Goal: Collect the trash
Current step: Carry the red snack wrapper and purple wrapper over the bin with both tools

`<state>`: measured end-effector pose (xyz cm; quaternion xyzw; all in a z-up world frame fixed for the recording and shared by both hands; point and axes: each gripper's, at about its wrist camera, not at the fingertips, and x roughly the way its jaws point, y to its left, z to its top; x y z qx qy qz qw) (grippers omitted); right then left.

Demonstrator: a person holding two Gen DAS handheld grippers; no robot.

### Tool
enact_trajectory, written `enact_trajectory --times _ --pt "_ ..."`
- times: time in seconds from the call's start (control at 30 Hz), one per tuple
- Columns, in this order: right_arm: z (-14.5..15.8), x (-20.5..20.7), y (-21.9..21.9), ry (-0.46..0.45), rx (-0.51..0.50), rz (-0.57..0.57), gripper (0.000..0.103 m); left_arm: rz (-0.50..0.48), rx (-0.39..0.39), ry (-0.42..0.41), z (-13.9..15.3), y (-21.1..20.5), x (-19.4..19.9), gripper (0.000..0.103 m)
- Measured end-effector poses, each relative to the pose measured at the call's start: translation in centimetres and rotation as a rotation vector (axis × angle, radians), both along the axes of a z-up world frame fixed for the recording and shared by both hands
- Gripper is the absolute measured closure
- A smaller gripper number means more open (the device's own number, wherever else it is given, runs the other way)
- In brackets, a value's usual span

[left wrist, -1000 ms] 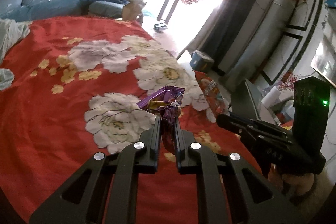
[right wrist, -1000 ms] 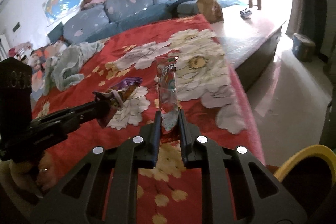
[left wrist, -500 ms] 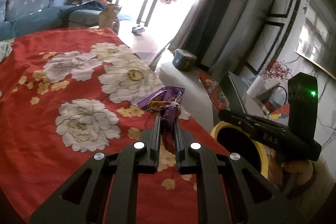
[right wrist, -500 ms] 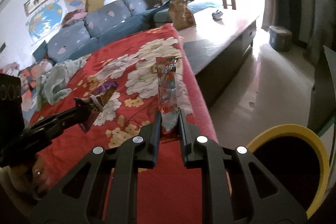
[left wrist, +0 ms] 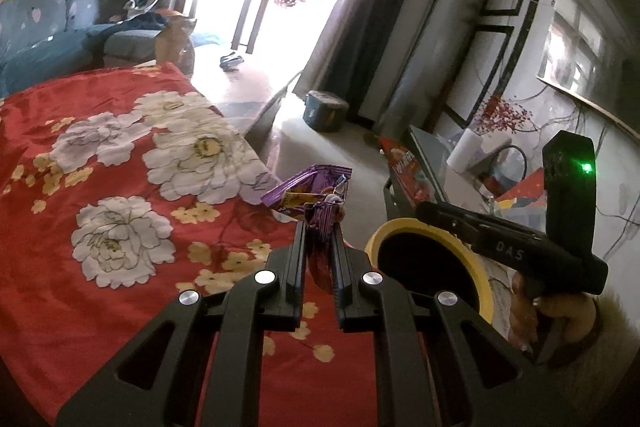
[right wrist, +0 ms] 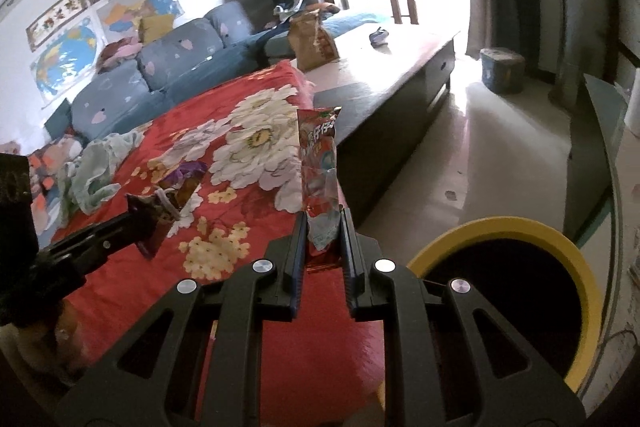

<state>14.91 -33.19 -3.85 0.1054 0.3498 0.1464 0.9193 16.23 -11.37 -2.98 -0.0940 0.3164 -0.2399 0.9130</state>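
The left gripper is clenched on a crumpled purple snack wrapper, which sticks up from its fingertips over the edge of a red floral bedspread. To its right, the right gripper pinches an upright red snack packet. Just below and right of both tools sits a yellow-rimmed trash bin, dark inside. A blue sofa stands beyond the bed.
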Motion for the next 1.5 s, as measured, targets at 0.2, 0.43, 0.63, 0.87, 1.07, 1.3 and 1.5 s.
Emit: enact_trajectory --times 0.2,0.43,0.63,0.87,1.07,1.3,1.5 --pt "-0.1 -1.3 -2.4 0.005 0.016 -0.058 0.092 -0.037 0.011 -0.011 0.3 -1.5 -0.5 0.092" --pt "-0.2 -2.5 -4.7 0.019 0.025 -0.135 0.092 -0.086 0.034 -0.018 0.2 -3.8 -1.1 0.092" --pt "-0.7 -3.5 -6.8 0.03 0.041 -0.195 0.092 -0.148 0.059 -0.027 0.1 -6.2 -1.7 0.092" --pt "-1.2 -4.4 -9.2 0.041 0.063 -0.259 0.092 -0.216 0.086 -0.034 0.0 -9.2 -2.6 0.092" --pt "-1.6 -5.0 -11.1 0.047 0.073 -0.313 0.092 -0.269 0.116 -0.035 -0.4 -11.4 -3.2 0.092" --pt "-2.1 -5.6 -13.1 0.053 0.081 -0.364 0.092 -0.325 0.141 -0.03 -1.1 -13.8 -3.7 0.092" --pt "-2.7 -5.9 -14.7 0.074 0.089 -0.403 0.091 -0.369 0.162 -0.023 -2.1 -15.8 -4.1 0.092"
